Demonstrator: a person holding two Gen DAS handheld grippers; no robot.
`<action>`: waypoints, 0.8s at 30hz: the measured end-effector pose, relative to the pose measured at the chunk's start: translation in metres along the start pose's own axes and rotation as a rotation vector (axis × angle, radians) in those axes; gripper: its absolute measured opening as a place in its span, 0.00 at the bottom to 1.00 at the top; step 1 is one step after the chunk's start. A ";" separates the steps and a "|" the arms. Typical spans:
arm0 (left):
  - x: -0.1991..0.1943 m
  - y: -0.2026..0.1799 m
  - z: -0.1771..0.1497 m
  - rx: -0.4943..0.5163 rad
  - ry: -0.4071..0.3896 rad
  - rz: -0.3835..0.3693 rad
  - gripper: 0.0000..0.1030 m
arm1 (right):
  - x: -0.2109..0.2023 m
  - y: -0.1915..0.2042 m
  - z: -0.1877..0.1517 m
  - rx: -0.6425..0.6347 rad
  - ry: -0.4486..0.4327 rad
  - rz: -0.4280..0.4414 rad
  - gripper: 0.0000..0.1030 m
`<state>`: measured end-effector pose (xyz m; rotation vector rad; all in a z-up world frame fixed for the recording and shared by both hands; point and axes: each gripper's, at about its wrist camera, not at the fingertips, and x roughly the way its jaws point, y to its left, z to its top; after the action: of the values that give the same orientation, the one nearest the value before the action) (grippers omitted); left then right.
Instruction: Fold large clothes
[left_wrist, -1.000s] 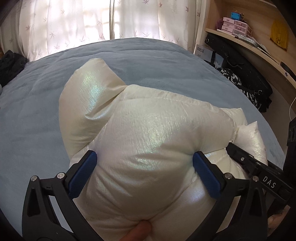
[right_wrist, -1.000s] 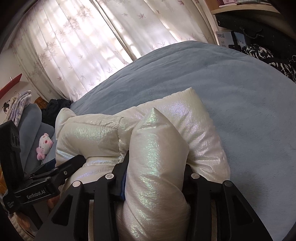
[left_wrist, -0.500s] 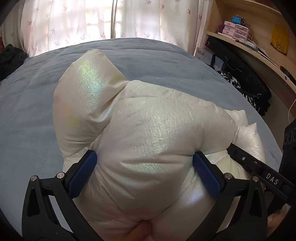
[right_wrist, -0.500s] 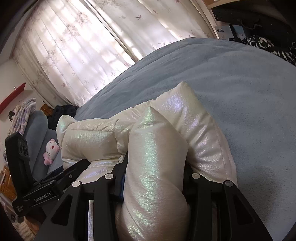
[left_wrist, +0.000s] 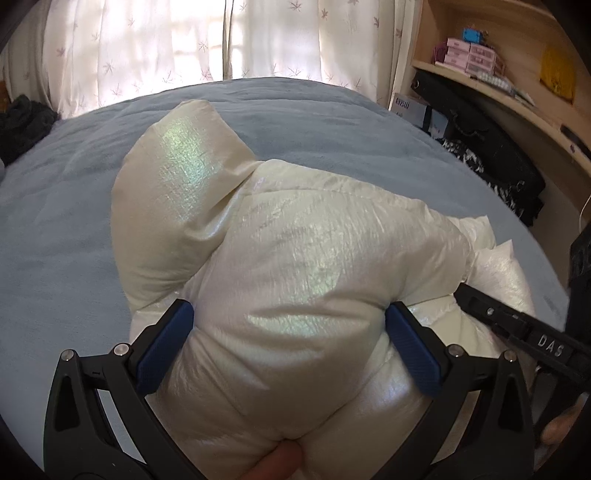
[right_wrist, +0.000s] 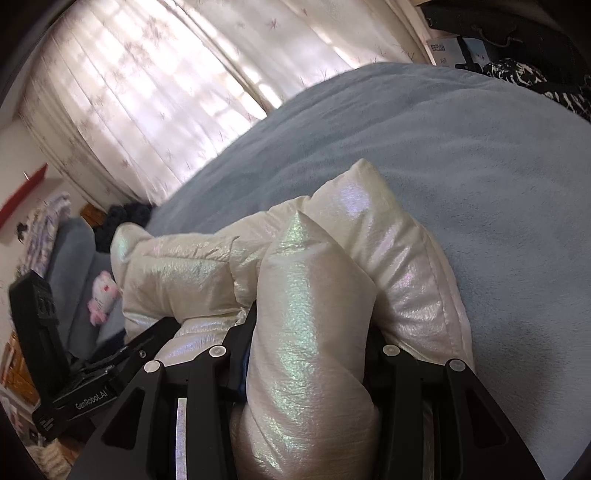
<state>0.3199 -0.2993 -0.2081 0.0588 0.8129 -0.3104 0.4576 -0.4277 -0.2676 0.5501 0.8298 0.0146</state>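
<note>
**Puffer jacket bunched in both grippers, carried low over the bed**

A person holds a pearly white puffer jacket (left_wrist: 295, 266) over a blue bed (left_wrist: 66, 221), with both grippers clamped on it. The left gripper (left_wrist: 288, 332) has its blue-padded fingers (left_wrist: 164, 347) pressed into either side of a wide, puffy wad, so the fingers stand far apart yet grip it. The right gripper (right_wrist: 308, 354) has pinched a narrower roll of the same jacket (right_wrist: 306, 332) between fingers set much closer together.

Over the past second the bundle has shifted little in the left view, where the jacket's upstanding fold now fills slightly more of the picture. In the right view the bed and curtains have tilted and the jacket sits closer to the blue cover. This suggests the fold is being carried down toward the bed rather than released, and the fold looks only partly done.

The left view alone shows a fingertip (left_wrist: 280, 461) under the bundle and the wooden shelves (left_wrist: 491, 74) at right. The right view alone shows the far sleeve end trailing left toward a pink plush toy (right_wrist: 101, 295), and how near the jacket's right edge lies to the bed.
</note>
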 end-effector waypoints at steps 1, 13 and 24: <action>-0.003 -0.002 0.001 0.013 0.008 0.014 1.00 | -0.001 0.001 0.004 -0.001 0.020 -0.007 0.41; -0.099 0.004 0.003 -0.037 0.038 0.082 1.00 | -0.091 0.047 0.010 -0.160 -0.056 -0.038 0.60; -0.103 -0.019 -0.054 -0.068 0.151 0.041 1.00 | -0.007 0.043 -0.028 -0.181 0.050 -0.122 0.28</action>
<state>0.2099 -0.2822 -0.1703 0.0356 0.9703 -0.2411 0.4420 -0.3793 -0.2574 0.3300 0.8994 -0.0082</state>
